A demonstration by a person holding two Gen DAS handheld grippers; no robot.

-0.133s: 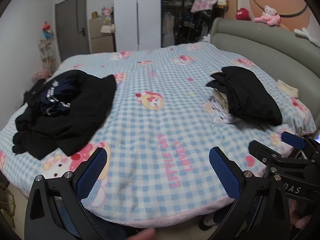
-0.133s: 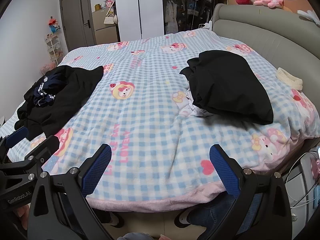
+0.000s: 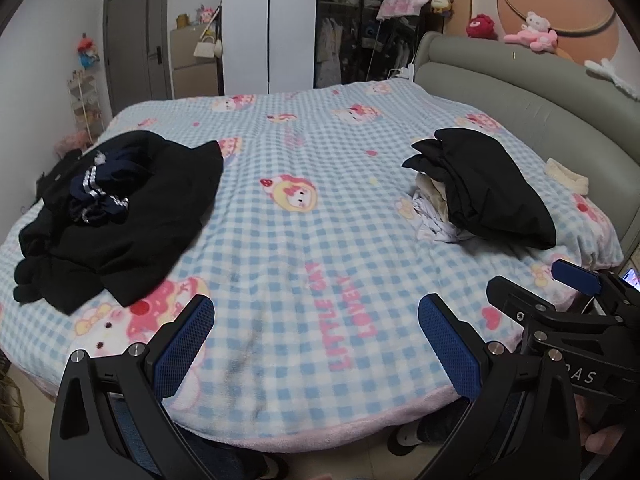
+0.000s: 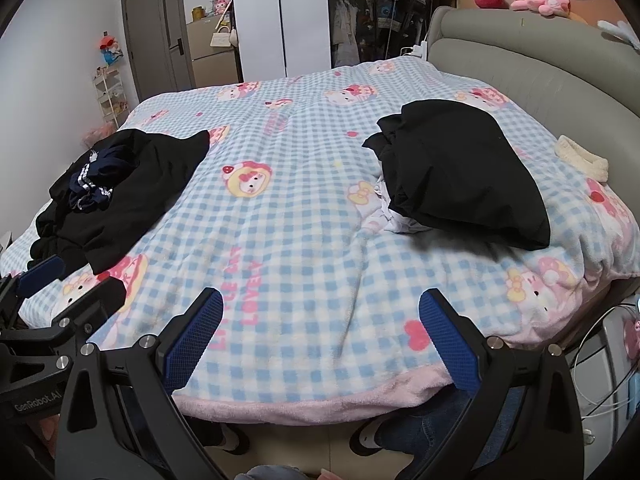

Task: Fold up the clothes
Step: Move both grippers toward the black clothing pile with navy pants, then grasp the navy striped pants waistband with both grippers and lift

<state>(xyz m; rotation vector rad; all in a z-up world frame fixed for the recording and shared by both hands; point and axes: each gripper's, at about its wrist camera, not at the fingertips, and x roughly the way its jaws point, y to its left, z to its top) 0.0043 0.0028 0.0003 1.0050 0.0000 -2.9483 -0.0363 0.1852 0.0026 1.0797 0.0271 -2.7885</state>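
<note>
A heap of unfolded black clothes (image 3: 120, 216) with a navy striped garment (image 3: 98, 196) on top lies at the bed's left side; it also shows in the right wrist view (image 4: 120, 196). A folded black garment (image 3: 488, 192) rests on white clothes (image 3: 432, 216) at the right, seen too in the right wrist view (image 4: 460, 172). My left gripper (image 3: 316, 332) is open and empty over the bed's near edge. My right gripper (image 4: 320, 328) is open and empty beside it, and shows in the left wrist view (image 3: 560, 292).
The bed carries a blue checked cartoon blanket (image 3: 320, 200) with a pink hem. A grey padded headboard (image 3: 540, 92) curves along the right. A cream cloth (image 3: 568, 176) lies by the headboard. A wardrobe (image 3: 360, 40) and door (image 3: 136, 44) stand behind. Cables (image 4: 600, 360) hang at the right.
</note>
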